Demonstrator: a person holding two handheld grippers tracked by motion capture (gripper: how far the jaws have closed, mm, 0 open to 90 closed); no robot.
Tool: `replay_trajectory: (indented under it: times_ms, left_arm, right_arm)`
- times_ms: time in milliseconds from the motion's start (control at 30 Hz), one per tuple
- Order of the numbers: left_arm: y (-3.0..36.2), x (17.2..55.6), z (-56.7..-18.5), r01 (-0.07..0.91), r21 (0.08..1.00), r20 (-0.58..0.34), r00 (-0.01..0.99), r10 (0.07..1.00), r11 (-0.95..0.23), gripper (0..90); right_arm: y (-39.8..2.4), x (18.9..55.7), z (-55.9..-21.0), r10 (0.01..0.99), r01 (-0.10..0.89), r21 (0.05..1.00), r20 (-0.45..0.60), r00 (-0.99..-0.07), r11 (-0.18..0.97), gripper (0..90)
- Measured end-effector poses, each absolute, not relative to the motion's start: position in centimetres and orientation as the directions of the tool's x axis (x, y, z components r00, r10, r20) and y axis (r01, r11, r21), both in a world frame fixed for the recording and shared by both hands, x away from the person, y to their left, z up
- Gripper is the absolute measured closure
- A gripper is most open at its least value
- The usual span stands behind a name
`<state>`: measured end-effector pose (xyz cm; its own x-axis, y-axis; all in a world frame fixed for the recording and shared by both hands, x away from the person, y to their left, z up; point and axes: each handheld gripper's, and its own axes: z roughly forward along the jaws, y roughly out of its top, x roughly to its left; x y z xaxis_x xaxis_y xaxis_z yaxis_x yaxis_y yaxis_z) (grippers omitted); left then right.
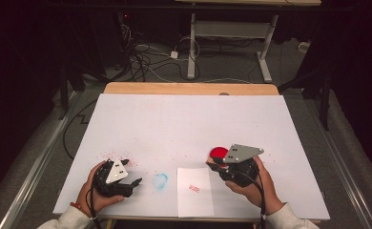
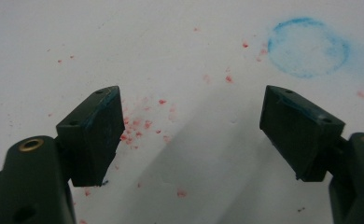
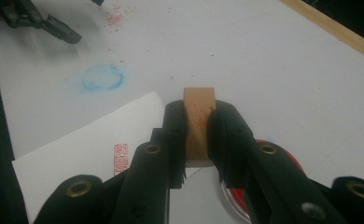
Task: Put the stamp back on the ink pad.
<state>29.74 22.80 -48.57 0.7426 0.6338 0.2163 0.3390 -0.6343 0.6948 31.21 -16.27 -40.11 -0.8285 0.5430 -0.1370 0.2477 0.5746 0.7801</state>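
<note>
Fingers of right gripper [image 3: 198, 140] clamp wooden stamp [image 3: 199, 122] above red ink pad [image 3: 290, 163].

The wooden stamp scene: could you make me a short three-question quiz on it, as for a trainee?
1. What does the right tool hold?
2. True or false: the left tool grips the sheet of paper.
3. The ring-shaped stain on the table is: A red, B blue, C green.

Key:
1. A wooden stamp block, clamped between its jaws, above the red ink pad.
2. False: its jaws stand open, with nothing between them.
3. B.
</note>
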Motion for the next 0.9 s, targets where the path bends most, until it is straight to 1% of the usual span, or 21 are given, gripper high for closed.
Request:
replay_trajectory:
  times_ms: [433,900]
  left_arm:
    - [22.7,29.8,-48.7,0.341,0.688,0.217,0.746,0.629,-0.641,21.0]
    - [22.7,29.9,-48.8,0.345,0.685,0.214,0.747,0.630,-0.641,21.0]
  right_arm:
    - [-18.0,33.0,-40.5,0.611,0.300,0.767,-0.147,-0.778,0.567,75.9]
    - [-17.7,35.8,-43.3,0.649,0.401,0.696,-0.123,-0.751,0.596,75.8]
